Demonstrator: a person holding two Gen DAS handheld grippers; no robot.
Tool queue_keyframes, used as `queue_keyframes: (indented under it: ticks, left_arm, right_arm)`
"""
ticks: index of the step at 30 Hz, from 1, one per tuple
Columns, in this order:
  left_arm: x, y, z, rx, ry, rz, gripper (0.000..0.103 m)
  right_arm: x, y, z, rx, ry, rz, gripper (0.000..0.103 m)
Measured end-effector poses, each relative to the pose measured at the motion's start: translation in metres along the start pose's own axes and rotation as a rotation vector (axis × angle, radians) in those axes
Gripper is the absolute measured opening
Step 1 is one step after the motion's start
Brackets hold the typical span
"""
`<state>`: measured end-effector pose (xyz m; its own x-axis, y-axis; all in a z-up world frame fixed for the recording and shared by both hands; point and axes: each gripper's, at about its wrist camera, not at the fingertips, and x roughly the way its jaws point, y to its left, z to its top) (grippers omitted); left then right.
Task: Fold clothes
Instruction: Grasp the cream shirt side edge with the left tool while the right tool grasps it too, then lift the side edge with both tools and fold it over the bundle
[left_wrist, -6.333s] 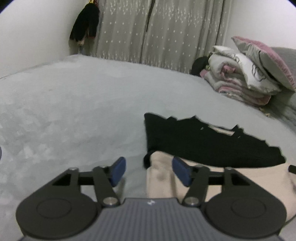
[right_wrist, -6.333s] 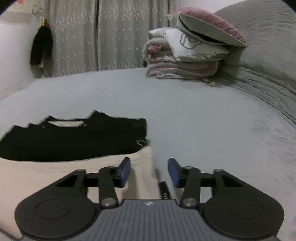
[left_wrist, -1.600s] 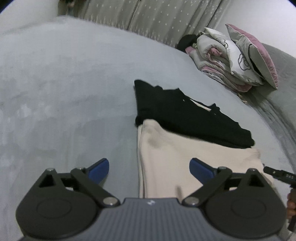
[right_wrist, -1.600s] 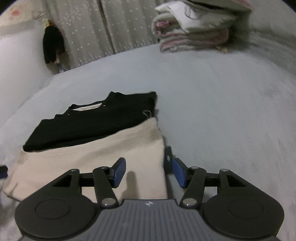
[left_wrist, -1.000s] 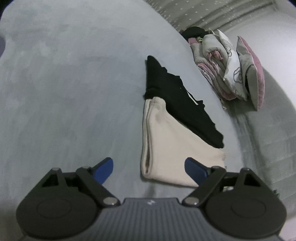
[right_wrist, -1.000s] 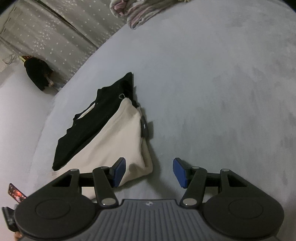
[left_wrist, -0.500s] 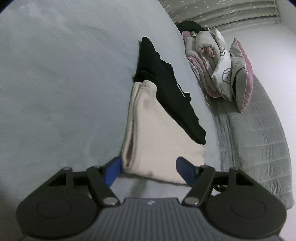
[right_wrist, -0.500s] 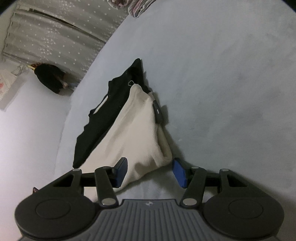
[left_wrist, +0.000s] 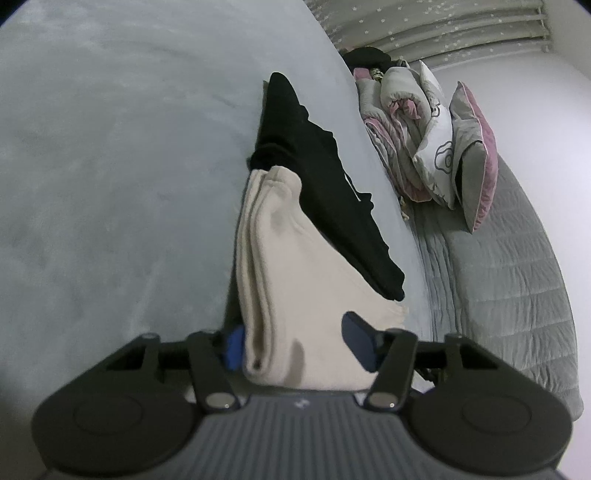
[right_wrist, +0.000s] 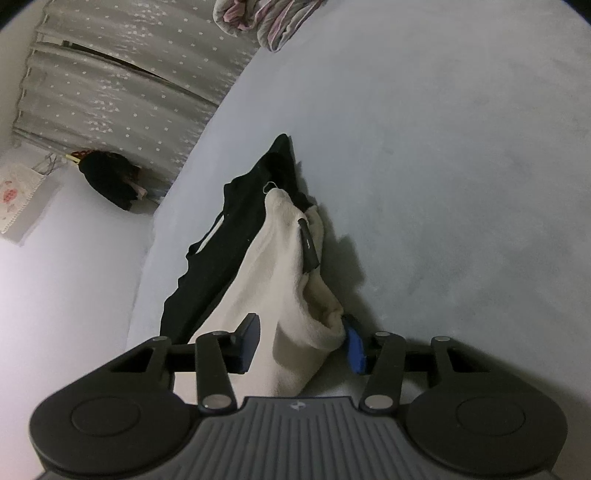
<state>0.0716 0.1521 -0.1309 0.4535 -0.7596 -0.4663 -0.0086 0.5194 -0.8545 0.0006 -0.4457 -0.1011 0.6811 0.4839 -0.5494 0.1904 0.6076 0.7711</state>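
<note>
Straddling the near corners: both grippers now sit low at the near edge of the cream garment (left_wrist: 295, 266), where a second ago they hovered well above it.
Left gripper (left_wrist: 301, 347): jaws moderately open, narrower than a moment back, one blue pad against the layered left edge, the other over the top face; not yet clamped.
Right gripper (right_wrist: 301, 341): jaws part open around the near right corner, the right pad touching the rolled edge, the left pad just clear of the fabric.
Pose: both tools rolled sideways and pointing along the bed, so the scene tilts in each view.
What it means: judged from the descent and the narrowing left jaws, a two-corner pinch is being set up, likely for a further fold or a lift; which one cannot be told.
Cream garment: already in several flat layers on the grey bedspread (left_wrist: 110, 166), a black tag (right_wrist: 308, 243) on its right edge.
Black garment (left_wrist: 325, 184): folded flat just beyond, its near edge overlapping the cream one.
Far right: rolled bedding (left_wrist: 402, 122) and a pink-edged pillow (left_wrist: 474, 155).
Far end: dotted curtains (right_wrist: 122, 92).
</note>
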Motion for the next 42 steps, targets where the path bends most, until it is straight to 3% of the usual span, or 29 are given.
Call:
queue_keyframes:
  ticks: [7,9,10,12,14,23,42]
  left_arm:
    - [0.004,-0.001,0.002,0.027,0.011,0.003,0.048]
    - [0.005,-0.002,0.001,0.046,0.009,0.01,0.047]
    - [0.004,-0.003,-0.001,0.054,0.008,0.013,0.043]
    - [0.003,-0.003,-0.003,0.069,0.005,0.019,0.035]
    - [0.002,0.005,-0.005,0.033,0.006,0.042,0.011]
    - [-0.014,-0.002,-0.015,-0.062,-0.04,0.0,0.009]
    - [-0.077,-0.011,-0.081,-0.33,0.016,-0.067,0.009]
  right_arm:
    - [0.01,0.01,0.002,-0.046,-0.005,-0.005,0.049]
    - [0.012,0.014,0.002,-0.086,0.004,-0.019,0.041]
    - [0.013,0.016,0.002,-0.108,0.013,-0.032,0.032]
    - [0.015,0.015,0.004,-0.118,0.034,-0.037,0.023]
    - [0.015,0.008,0.007,-0.073,0.051,-0.01,0.021]
    - [-0.001,-0.009,0.014,0.132,0.052,0.164,0.017]
    - [-0.061,-0.006,-0.019,0.338,0.132,0.16,0.017]
